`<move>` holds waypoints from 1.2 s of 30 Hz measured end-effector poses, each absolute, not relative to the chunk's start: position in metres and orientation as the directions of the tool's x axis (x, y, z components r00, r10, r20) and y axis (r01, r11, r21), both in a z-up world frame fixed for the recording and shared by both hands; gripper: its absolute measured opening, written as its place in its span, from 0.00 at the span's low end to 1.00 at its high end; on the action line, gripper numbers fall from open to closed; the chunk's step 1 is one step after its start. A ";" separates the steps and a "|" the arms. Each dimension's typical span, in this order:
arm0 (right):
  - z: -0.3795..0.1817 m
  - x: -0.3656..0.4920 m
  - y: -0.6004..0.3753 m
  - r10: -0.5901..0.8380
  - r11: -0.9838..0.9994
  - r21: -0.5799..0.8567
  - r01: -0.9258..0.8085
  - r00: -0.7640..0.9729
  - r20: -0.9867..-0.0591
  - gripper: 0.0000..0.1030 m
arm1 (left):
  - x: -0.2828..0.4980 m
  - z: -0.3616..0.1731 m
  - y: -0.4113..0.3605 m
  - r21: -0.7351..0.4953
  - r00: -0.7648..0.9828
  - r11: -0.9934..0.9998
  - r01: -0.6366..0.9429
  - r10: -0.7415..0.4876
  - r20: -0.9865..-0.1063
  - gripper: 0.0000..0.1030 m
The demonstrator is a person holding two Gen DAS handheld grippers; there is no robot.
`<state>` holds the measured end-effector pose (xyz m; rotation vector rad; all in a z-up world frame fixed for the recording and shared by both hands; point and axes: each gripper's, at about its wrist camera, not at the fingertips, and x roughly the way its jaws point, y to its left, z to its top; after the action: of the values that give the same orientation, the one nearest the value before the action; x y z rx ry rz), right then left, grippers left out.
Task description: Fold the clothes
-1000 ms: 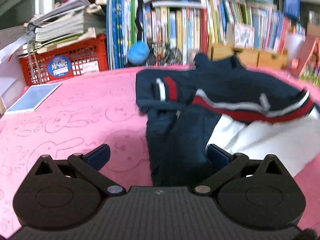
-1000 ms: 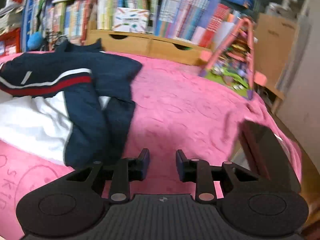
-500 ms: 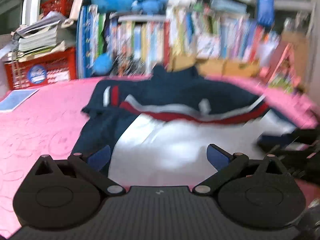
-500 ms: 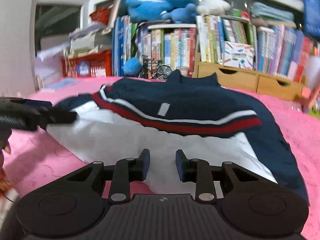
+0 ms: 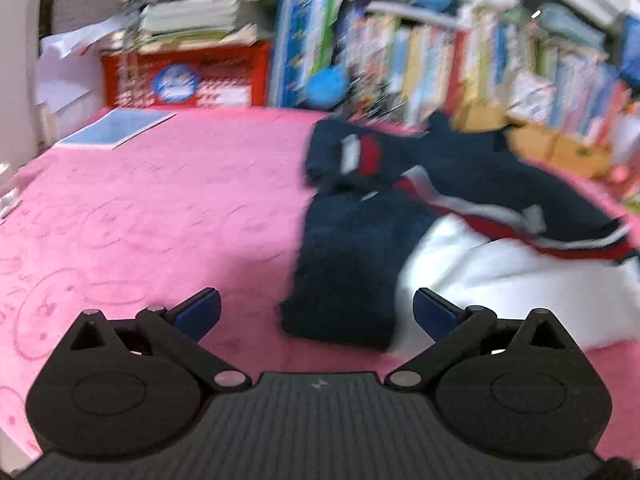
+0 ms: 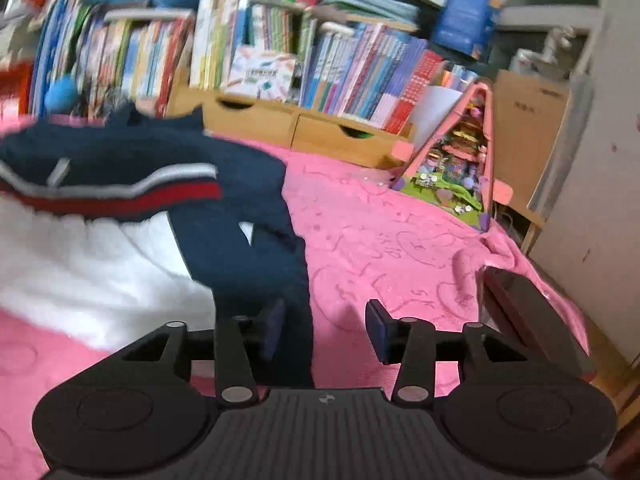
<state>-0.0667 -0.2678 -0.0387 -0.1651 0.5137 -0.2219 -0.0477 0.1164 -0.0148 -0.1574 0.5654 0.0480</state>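
A navy, white and red striped sweater point(image 5: 472, 216) lies on the pink blanket point(image 5: 160, 208), its sleeves folded in over the body. In the left wrist view my left gripper point(image 5: 316, 310) stands wide open just short of the left sleeve's cuff end point(image 5: 340, 300), with the cuff between the fingers' lines and no pad touching it. In the right wrist view the same sweater point(image 6: 120, 216) fills the left half. My right gripper point(image 6: 326, 328) is opening above the right sleeve's lower end point(image 6: 264, 272); its left finger overlaps the navy cloth, and nothing is pinched.
Bookshelves with plush toys point(image 6: 280, 60) and wooden drawers point(image 6: 296, 128) line the far edge. A red crate point(image 5: 184, 76) and a blue booklet point(image 5: 116, 128) sit far left. A pink toy house point(image 6: 460, 160) and a dark box point(image 6: 532, 316) stand at the right edge.
Both views swung outward from the sweater's middle: the left gripper back toward the left sleeve, the right toward the right sleeve. The right gripper's jaws have spread apart from nearly shut.
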 end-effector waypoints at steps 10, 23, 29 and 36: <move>-0.021 -0.075 -0.167 0.393 0.915 0.117 -0.385 0.790 -0.471 0.43 | -0.034 -0.030 0.051 -0.033 0.830 0.995 0.094 -0.097 -0.549 1.00; -0.042 -0.046 -0.251 -0.105 0.981 -0.194 0.005 0.854 -0.509 0.15 | -0.037 -0.041 0.110 0.153 0.813 0.974 -0.166 0.223 -0.539 1.00; -0.021 -0.047 -0.283 0.004 0.985 -0.153 -0.086 0.881 -0.473 0.44 | -0.037 -0.001 0.135 0.011 0.874 1.000 0.019 -0.011 -0.486 1.00; -0.002 0.005 -0.280 0.187 0.954 -0.113 -0.277 0.847 -0.499 0.65 | 0.029 -0.007 0.124 -0.159 0.771 0.960 0.230 -0.279 -0.573 1.00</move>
<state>0.0048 -0.2797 -0.0022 -0.1833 0.5056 0.2457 0.0292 0.1245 -0.0067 -0.0812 0.6338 -0.2762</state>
